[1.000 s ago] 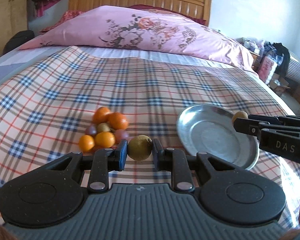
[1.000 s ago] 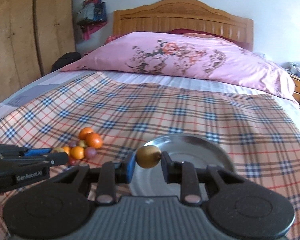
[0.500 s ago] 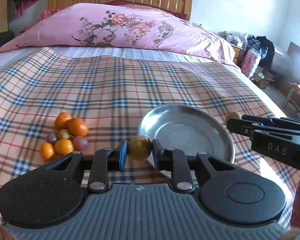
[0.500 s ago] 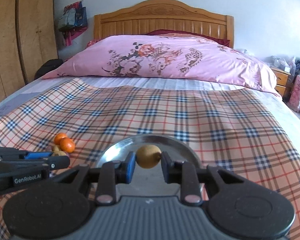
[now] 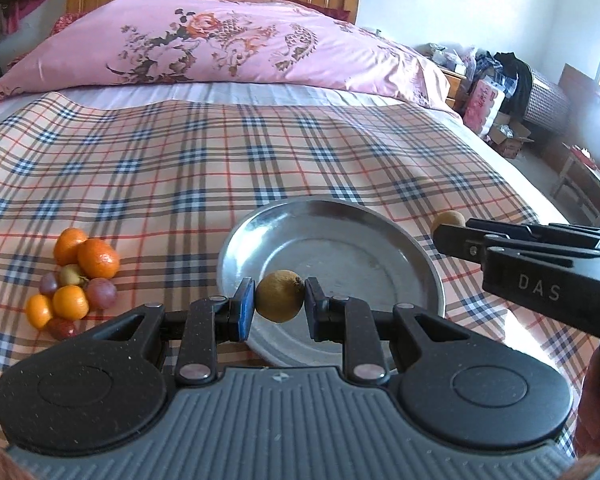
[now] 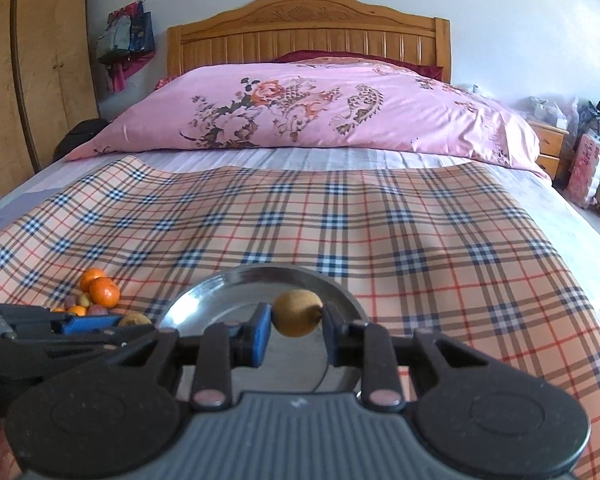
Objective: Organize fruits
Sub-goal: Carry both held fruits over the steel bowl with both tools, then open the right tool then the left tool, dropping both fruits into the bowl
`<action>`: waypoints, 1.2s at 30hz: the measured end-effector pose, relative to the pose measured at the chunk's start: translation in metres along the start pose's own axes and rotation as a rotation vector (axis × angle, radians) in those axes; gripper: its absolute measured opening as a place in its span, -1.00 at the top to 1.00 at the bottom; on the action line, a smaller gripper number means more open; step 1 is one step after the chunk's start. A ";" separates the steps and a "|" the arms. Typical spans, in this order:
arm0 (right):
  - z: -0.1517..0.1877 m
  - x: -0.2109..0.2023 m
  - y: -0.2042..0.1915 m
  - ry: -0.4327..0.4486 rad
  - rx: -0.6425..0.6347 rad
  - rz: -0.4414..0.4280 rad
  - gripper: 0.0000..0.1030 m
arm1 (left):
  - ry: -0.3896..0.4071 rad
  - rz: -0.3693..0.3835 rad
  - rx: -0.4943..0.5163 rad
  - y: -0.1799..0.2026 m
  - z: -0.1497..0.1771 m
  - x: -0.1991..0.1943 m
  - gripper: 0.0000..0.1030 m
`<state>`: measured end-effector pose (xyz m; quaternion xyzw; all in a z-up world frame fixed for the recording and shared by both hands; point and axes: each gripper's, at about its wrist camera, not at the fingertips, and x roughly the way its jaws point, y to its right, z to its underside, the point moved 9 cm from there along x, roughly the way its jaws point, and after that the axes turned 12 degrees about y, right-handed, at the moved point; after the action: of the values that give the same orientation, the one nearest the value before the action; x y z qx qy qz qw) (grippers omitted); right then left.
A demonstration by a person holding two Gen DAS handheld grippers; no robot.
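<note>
My left gripper (image 5: pixel 280 304) is shut on a small yellow-brown fruit (image 5: pixel 279 297), held over the near left rim of the empty metal plate (image 5: pixel 340 252). My right gripper (image 6: pixel 296 320) is shut on a similar yellow-brown fruit (image 6: pixel 297 313) above the same plate (image 6: pixel 220 304). In the left wrist view the right gripper comes in from the right, its fruit (image 5: pixel 447 220) showing at its tip past the plate's right rim. A pile of small oranges and purple grapes (image 5: pixel 74 280) lies on the plaid sheet left of the plate, also seen as fruit pile (image 6: pixel 96 294).
The plaid sheet (image 5: pixel 260 152) covers a bed with a pink floral quilt (image 6: pixel 320 112) and a wooden headboard (image 6: pixel 308 36) behind. A wardrobe (image 6: pixel 32 72) stands at the left. Boxes and bags (image 5: pixel 496 100) crowd the floor to the bed's right.
Both grippers have moved right with their fruits: the left from beside the fruit pile to over the plate's near rim, the right to above the plate's middle. The pile has slid left in both views.
</note>
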<state>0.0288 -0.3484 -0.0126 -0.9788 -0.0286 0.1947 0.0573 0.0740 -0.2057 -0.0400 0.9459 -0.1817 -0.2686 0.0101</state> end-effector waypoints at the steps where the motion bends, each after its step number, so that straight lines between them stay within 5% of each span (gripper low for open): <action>1: 0.001 0.002 0.001 -0.002 0.003 -0.001 0.51 | -0.001 0.000 0.000 0.001 0.000 0.001 0.50; 36: 0.025 0.059 0.013 -0.100 0.012 -0.011 0.50 | -0.064 -0.018 0.022 0.017 0.009 0.055 0.50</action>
<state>0.0737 -0.3542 -0.0599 -0.9672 -0.0355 0.2435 0.0626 0.1067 -0.2404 -0.0732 0.9385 -0.1762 -0.2969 -0.0083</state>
